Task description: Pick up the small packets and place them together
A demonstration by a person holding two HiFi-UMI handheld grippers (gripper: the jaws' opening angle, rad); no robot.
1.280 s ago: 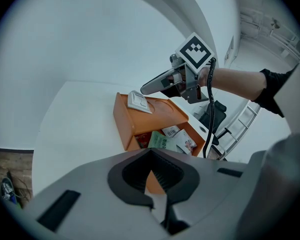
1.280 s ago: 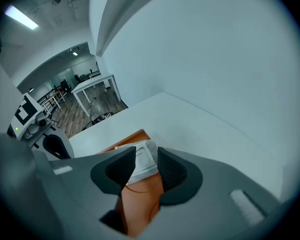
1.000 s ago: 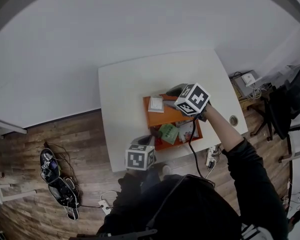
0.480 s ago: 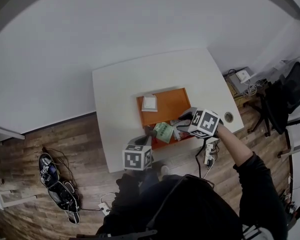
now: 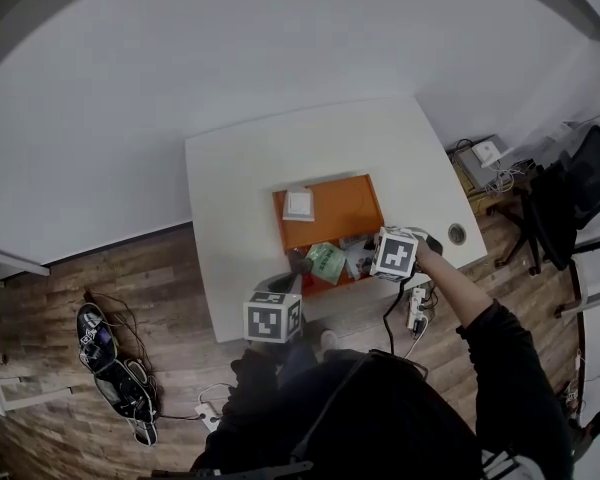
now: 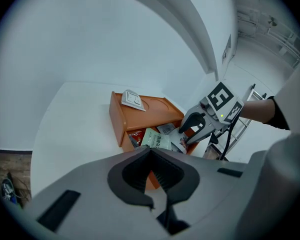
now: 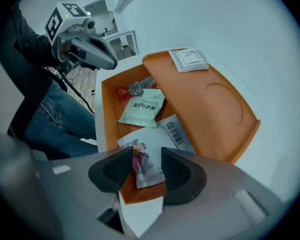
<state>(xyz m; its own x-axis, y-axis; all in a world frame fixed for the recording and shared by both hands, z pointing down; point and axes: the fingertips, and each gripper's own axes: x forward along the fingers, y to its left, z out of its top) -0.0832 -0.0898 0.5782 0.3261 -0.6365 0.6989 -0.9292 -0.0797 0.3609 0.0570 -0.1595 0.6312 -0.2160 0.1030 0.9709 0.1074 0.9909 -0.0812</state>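
right claw spread wide over the packets in the orange tray

the right claw (image 7: 146, 156) is pointed steeply down over the low compartment of the orange tray (image 7: 215, 104). its jaws have just been opening and are spread wide. a white printed packet (image 7: 142, 141) is seen between them, lying flat in the tray and not pressed by the pads. a barcoded packet (image 7: 176, 131) is laid just beside it, with a green packet (image 7: 142, 106) and a red packet (image 7: 122, 93) farther along the same compartment. a white switch plate (image 7: 189, 59) is set on the tray's raised part. the left claw (image 6: 150, 151) is seen closed with nothing in it, near the tray's corner above the white counter (image 5: 240, 188).
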